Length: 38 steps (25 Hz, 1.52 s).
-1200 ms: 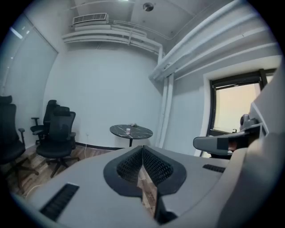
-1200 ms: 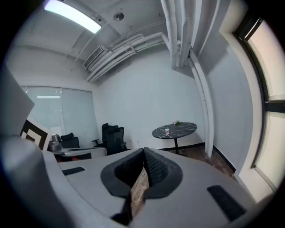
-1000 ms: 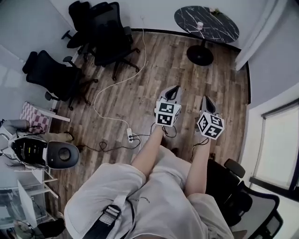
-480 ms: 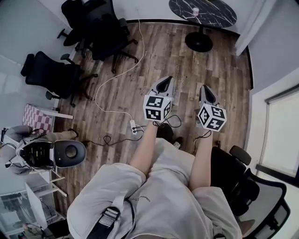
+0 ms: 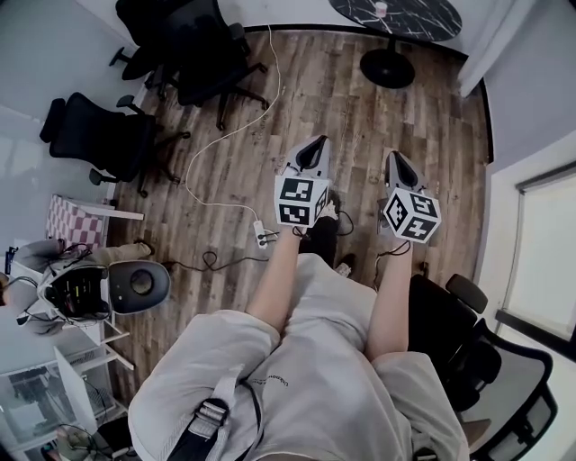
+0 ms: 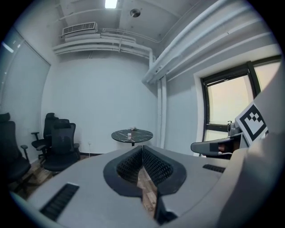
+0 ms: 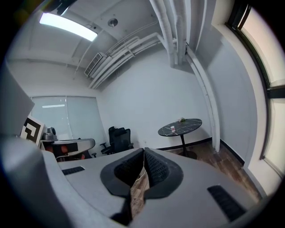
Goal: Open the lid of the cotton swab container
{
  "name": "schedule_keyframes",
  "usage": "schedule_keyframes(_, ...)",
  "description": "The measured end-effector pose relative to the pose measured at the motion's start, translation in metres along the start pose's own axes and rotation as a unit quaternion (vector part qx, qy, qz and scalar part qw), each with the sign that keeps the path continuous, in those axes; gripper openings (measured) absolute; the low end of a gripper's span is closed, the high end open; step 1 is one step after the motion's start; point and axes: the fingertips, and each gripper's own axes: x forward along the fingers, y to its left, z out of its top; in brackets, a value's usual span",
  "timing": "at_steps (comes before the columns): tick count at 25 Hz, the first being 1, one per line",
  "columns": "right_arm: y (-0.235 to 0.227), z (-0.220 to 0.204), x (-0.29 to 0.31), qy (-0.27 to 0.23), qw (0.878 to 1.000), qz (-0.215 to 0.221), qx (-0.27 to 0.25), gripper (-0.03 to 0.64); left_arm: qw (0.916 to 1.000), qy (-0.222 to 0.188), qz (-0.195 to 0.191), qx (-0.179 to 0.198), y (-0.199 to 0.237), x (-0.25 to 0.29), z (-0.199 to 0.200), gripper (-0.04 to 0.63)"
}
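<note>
The cotton swab container point(image 5: 381, 8) is a small white pot on a round black marble table point(image 5: 423, 13) at the far end of the room, seen at the top edge of the head view. It also shows far off as the container point(image 6: 129, 134) in the left gripper view and the container point(image 7: 173, 128) in the right gripper view. My left gripper point(image 5: 315, 144) and right gripper point(image 5: 393, 158) are held side by side over the wooden floor, well short of the table. Both are shut with nothing between the jaws: left gripper point(image 6: 142, 147), right gripper point(image 7: 144, 149).
Black office chairs point(image 5: 184, 54) stand at the left of the room, with a white cable and power strip point(image 5: 262, 239) on the floor. Another chair point(image 5: 468, 351) is at the lower right. A window point(image 5: 544, 252) lines the right wall. A desk with equipment point(image 5: 85, 293) is at the left.
The left gripper has shifted a little left and up in the head view. The table has slid towards the top edge of that view. Both grippers stay shut.
</note>
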Motion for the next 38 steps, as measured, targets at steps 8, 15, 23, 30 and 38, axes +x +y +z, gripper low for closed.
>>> schedule_keyframes(8, -0.019, 0.02, 0.046, 0.005, 1.0, -0.001, -0.019, 0.035, 1.0, 0.006, -0.002, -0.004, 0.018, 0.069, -0.002, 0.024)
schedule_keyframes(15, -0.074, 0.049, 0.107, 0.01, 0.999, -0.027, -0.019, 0.035, 0.9994, -0.003, -0.035, -0.002, 0.017, 0.162, 0.027, 0.023)
schedule_keyframes(23, -0.12, 0.079, 0.204, 0.011, 0.998, -0.054, -0.004, 0.035, 0.9992, 0.001, -0.037, 0.012, 0.066, 0.262, 0.058, 0.025)
schedule_keyframes(30, -0.11, 0.123, 0.3, -0.022, 0.999, -0.032, 0.019, 0.035, 0.9972, 0.005, -0.069, 0.028, 0.119, 0.336, 0.087, 0.023)
schedule_keyframes(38, -0.124, 0.152, 0.382, -0.027, 0.994, -0.1, 0.019, 0.034, 0.9931, -0.022, -0.104, 0.048, 0.176, 0.4, 0.116, 0.023)
